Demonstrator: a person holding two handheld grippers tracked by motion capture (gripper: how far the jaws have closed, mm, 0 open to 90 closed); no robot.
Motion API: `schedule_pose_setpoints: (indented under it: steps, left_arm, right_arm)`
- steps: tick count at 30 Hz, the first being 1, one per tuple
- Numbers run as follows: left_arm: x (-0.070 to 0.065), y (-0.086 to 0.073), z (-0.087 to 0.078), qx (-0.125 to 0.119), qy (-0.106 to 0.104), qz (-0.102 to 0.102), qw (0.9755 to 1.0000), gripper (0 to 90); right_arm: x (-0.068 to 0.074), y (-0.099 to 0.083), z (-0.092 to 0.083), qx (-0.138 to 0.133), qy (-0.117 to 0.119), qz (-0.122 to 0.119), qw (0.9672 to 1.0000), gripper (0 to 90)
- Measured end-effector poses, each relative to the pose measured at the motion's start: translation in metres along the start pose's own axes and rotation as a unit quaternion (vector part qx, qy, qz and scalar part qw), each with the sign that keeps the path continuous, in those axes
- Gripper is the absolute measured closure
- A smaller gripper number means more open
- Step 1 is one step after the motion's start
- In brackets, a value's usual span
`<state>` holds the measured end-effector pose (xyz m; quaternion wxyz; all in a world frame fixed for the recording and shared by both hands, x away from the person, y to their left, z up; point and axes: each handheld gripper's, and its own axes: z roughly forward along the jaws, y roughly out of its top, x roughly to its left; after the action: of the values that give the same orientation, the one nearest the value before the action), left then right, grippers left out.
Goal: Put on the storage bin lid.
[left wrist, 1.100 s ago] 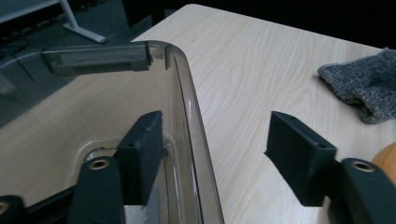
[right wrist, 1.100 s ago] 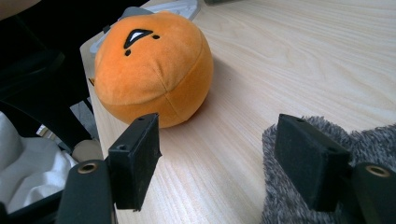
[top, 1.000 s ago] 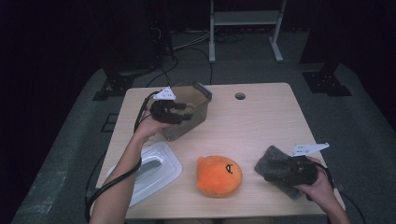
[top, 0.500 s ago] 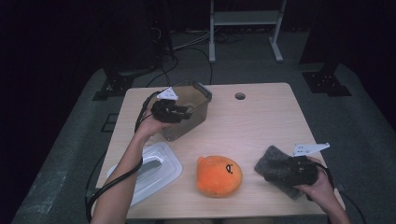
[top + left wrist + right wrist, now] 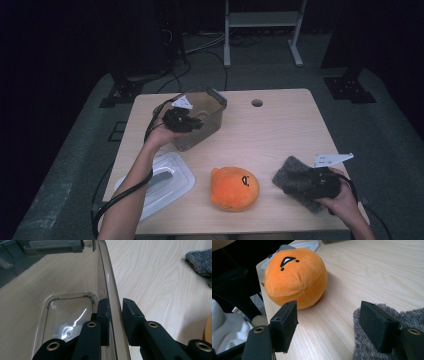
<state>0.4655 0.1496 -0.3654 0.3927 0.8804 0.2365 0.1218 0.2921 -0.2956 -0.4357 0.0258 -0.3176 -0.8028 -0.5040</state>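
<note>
Currently left gripper (image 5: 192, 121) sits at the near wall of the clear plastic bin (image 5: 75, 285), toward the back left of the table (image 5: 280, 130). Its jaws have just been closing and now straddle that wall, one pad inside the bin, one outside. Inner pad looks to be against the plastic; the outer one is right at it, can't tell if a sliver of gap remains. Bin stands upright with nothing loose inside.

Right gripper (image 5: 300, 182) is at the front right edge, jaws spread wide, nothing pinched. One pad (image 5: 378, 326) lies over the grey fuzzy cloth (image 5: 292, 175); the other hangs above bare wood.

Orange plush toy (image 5: 234, 188) rests on the table between the cloth and the clear lid (image 5: 165, 182), apart from both. Lid lies flat at front left, under the left forearm.
</note>
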Motion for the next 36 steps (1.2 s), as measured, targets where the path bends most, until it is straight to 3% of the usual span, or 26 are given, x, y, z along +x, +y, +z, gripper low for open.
schedule_pose_setpoints:
  steps: [17, 36]
  left_arm:
    - [-0.010, 0.005, 0.004, 0.002, -0.014, 0.021, 0.9997, 79.8]
    - [-0.033, 0.015, 0.014, 0.000, -0.045, 0.043, 0.9981, 79.7]
  right_arm:
    - [0.000, 0.000, -0.001, -0.001, 0.000, -0.002, 1.0000, 30.1]
    - [0.000, -0.001, -0.001, -0.001, 0.000, -0.001, 1.0000, 30.1]
